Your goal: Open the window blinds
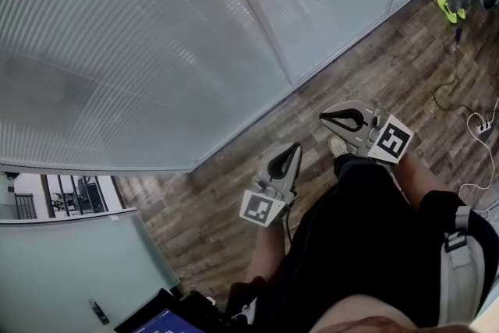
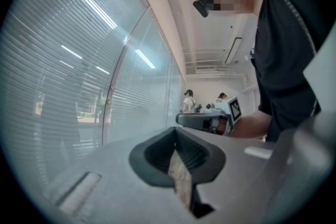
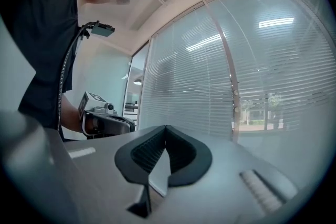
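The window blinds (image 1: 117, 51) hang lowered, slats closed, behind glass panels split by a pale upright frame (image 1: 257, 12). They fill the left of the left gripper view (image 2: 63, 71) and the right of the right gripper view (image 3: 262, 71). My left gripper (image 1: 297, 146) is over the wooden floor (image 1: 234, 191), shut with nothing in it, its tips (image 2: 176, 131) together. My right gripper (image 1: 322, 118) is beside it, also shut and empty (image 3: 165, 128). Both point toward the glass and are apart from it. Each gripper view shows the other gripper: the right gripper (image 2: 210, 119), the left gripper (image 3: 105, 118).
White cables (image 1: 472, 125) trail on the floor at the right. Another person's feet in green shoes (image 1: 451, 8) stand at the far right. A dark device with a blue screen (image 1: 164, 320) sits at the bottom left. Two people (image 2: 188, 99) stand far off.
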The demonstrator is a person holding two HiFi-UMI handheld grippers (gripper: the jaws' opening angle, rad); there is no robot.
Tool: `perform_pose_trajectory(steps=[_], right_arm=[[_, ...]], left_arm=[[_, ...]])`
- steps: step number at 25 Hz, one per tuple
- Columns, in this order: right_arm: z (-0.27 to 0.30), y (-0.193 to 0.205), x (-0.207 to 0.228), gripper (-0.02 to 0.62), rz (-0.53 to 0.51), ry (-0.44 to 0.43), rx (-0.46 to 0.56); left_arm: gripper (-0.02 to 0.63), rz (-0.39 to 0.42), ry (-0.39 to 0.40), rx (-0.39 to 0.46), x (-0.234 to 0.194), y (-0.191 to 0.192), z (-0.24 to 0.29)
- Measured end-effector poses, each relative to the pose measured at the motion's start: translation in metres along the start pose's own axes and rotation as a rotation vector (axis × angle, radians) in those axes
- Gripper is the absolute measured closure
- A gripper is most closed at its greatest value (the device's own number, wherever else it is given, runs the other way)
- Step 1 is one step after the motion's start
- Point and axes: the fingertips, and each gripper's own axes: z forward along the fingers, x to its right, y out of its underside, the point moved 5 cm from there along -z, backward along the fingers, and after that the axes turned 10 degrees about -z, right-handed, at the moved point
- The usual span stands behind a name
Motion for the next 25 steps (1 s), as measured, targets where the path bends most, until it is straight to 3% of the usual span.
perform_pose_trajectory(steps=[9, 25], right_arm=[[0.037, -0.003, 0.088, 0.590, -0.030, -0.061, 0.026], [0.056, 0.021, 0.182, 0.590, -0.039, -0.125, 0.062]], left_arm=[[0.601, 0.018, -0.072, 0.026, -0.053, -0.034, 0.058], [0.601, 0.096, -0.154, -0.002, -0.100, -0.055, 0.137]])
